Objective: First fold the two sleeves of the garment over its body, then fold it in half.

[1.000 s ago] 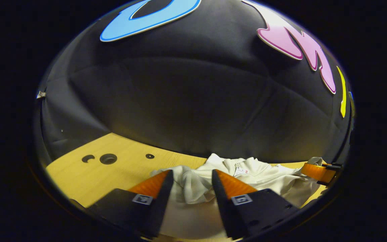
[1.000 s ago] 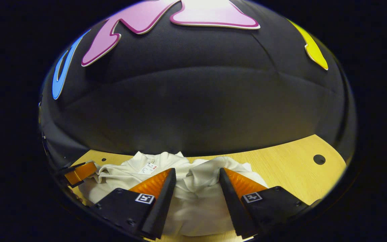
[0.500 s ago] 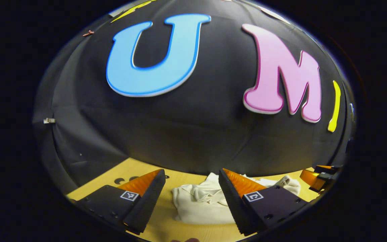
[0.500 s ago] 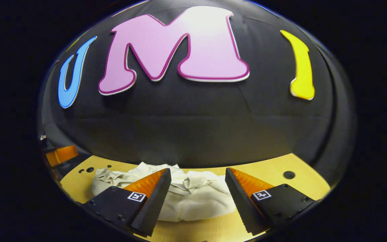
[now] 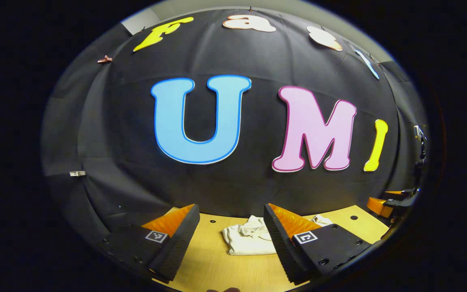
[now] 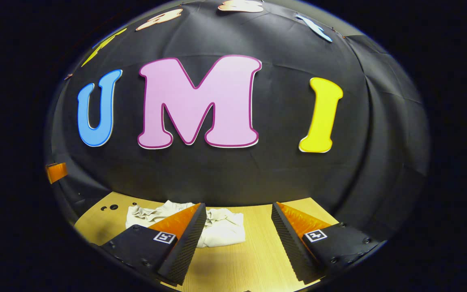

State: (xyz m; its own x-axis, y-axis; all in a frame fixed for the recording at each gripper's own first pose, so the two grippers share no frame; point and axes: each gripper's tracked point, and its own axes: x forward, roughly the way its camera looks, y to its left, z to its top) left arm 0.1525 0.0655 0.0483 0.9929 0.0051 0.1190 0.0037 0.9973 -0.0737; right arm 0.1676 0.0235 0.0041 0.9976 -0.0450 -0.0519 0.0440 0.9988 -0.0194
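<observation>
Since garment (image 5: 246,240) sits bunched on desk (image 5: 217,267) ahead of both fingers, folds look done. Left gripper (image 5: 231,235) & right gripper (image 6: 238,237) open, empty, nothing left imo.

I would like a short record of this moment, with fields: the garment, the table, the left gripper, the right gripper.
garment: white garment, lying bunched in a compact heap on the table, touched by neither gripper
table: light wooden table with small round holes, black cloth wall behind it
left gripper: left gripper open, nothing between its fingers, held back from the garment
right gripper: right gripper open, nothing between its fingers, garment lying ahead toward its left finger
</observation>
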